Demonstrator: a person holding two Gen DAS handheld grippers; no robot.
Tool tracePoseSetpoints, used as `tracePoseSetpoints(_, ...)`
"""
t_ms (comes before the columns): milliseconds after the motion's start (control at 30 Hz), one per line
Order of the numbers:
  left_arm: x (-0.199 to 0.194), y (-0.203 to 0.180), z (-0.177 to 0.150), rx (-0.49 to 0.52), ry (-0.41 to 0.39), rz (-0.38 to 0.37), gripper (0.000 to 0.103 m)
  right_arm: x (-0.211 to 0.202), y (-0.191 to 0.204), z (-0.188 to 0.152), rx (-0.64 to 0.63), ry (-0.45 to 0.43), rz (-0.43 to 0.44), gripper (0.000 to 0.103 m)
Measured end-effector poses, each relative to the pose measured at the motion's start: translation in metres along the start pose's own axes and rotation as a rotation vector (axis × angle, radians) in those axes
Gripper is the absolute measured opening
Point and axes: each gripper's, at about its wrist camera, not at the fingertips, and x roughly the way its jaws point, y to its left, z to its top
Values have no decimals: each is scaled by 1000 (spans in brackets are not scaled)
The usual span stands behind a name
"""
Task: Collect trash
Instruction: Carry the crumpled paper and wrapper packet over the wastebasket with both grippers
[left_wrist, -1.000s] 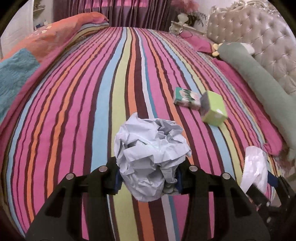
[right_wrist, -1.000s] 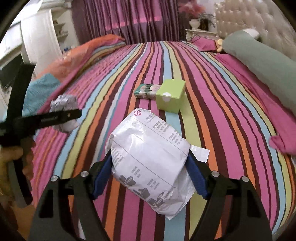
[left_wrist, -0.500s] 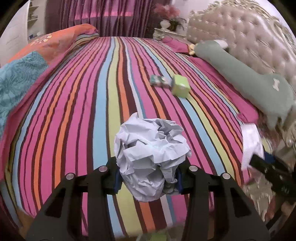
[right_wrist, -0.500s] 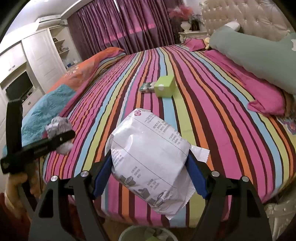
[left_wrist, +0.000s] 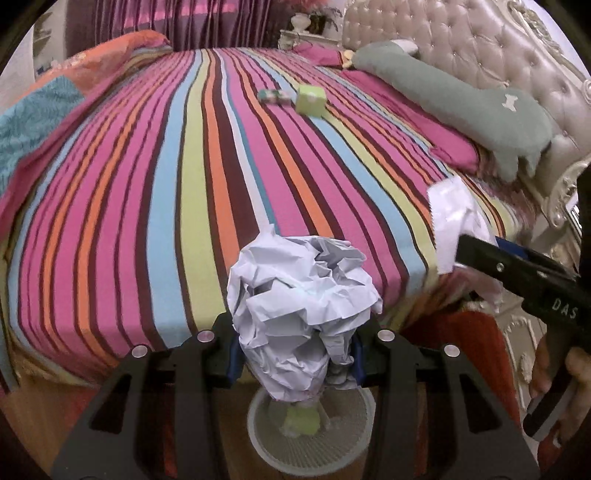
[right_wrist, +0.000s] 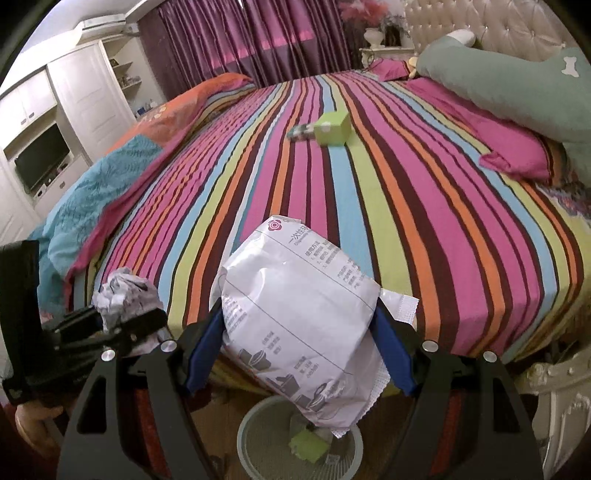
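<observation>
My left gripper (left_wrist: 295, 354) is shut on a crumpled ball of white paper (left_wrist: 299, 302), which hangs above a white mesh waste bin (left_wrist: 310, 446) on the floor at the bed's edge. My right gripper (right_wrist: 299, 343) is shut on a white printed plastic packet (right_wrist: 295, 317), held over the same waste bin (right_wrist: 255, 435), where green and white scraps lie inside. Each gripper shows in the other's view: the left gripper (right_wrist: 122, 325) with its paper ball (right_wrist: 122, 291), the right gripper (left_wrist: 517, 266) with its packet (left_wrist: 454, 221). A green box (left_wrist: 310, 100) and a small packet (left_wrist: 273, 96) lie far back on the bed.
The striped bed (right_wrist: 369, 184) fills both views, with a grey-green long pillow (left_wrist: 461, 99), pink pillows and a tufted headboard (left_wrist: 498, 44) on the right. A teal and orange quilt (right_wrist: 110, 184) lies on the left. White cabinets with a television (right_wrist: 40, 162) stand beyond.
Both grippers have drawn back off the bed toward its near edge, carrying the paper ball and the packet. The waste bin has come into view beneath them.
</observation>
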Motion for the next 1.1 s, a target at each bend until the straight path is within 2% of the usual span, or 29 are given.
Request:
tracePoseSetpoints(300, 7, -11, -47, 5, 81, -16, 43, 4, 6, -44, -1, 91, -2, 72)
tracePoseSetpoints(667, 26, -11, -87, -21, 200, -22, 43, 29, 2, -84, 36, 256, -16, 72)
tracePoseSetpoints(1100, 64, -7, -110, -72, 381, 11, 43, 69, -17, -120, 143, 501, -18, 72)
